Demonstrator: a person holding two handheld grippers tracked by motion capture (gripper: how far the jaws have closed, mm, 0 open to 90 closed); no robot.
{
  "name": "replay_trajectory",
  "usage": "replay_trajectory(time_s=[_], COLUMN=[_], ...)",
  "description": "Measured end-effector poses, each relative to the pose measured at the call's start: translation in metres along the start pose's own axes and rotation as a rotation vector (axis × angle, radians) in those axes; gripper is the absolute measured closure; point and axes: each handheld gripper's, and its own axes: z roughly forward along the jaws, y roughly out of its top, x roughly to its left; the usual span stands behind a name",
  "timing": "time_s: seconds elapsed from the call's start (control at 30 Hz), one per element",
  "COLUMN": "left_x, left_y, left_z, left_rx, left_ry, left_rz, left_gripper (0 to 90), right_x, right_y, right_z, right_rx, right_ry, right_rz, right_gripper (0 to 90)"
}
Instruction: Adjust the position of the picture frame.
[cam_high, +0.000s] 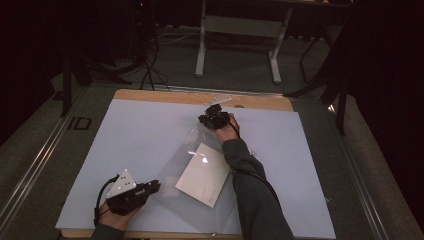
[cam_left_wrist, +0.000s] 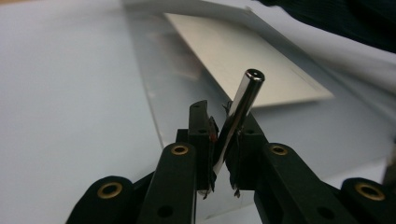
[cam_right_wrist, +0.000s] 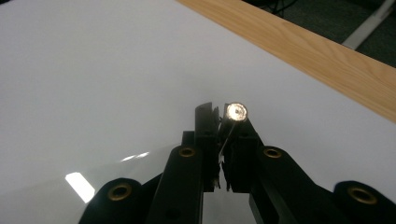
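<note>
Left gripper, near edge of the white table sheet: jaws closed on one corner of a clear plastic sleeve. In the left gripper view a shiny metal pin stands tilted between the jaws, the film pinched beside it.

Centre: sleeve stretched diagonally across the sheet, a white paper card inside it (glare on the film near the card's far corner).

Right gripper, far side near the wooden table edge: jaws pressed together on the sleeve's opposite corner; a matching pin end shows at the jaw tips in the right gripper view. Dark sleeve of the forearm crosses beside the card.
</note>
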Motion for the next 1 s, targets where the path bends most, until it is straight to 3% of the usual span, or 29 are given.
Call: replay_trajectory(time_s=[0.2, 0.43, 0.73, 1.0], left_x=[0.018, 0.047, 0.069, 0.093], left_y=[0.009, 0.017, 0.033, 0.050], left_z=[-0.001, 0.016, 0.038, 0.070], left_rx=[-0.025, -0.037, -0.009, 0.038], left_ry=[0.059, 0.120, 0.119, 0.118], left_rz=[-0.031, -0.074, -0.071, -0.082], left_gripper=[81.3, 80.8, 81.0, 81.4], right_x=[-0.012, -0.027, -0.037, -0.043], right_y=[-0.010, -0.028, -0.047, -0.070], right_z=[-0.024, -0.046, -0.071, -0.093], right_rx=[0.020, 0.023, 0.028, 0.055], right_ry=[-0.011, -0.041, -0.077, -0.112], right_rz=[0.041, 0.081, 0.088, 0.113], right_gripper=[85.5, 85.5, 85.4, 85.2])
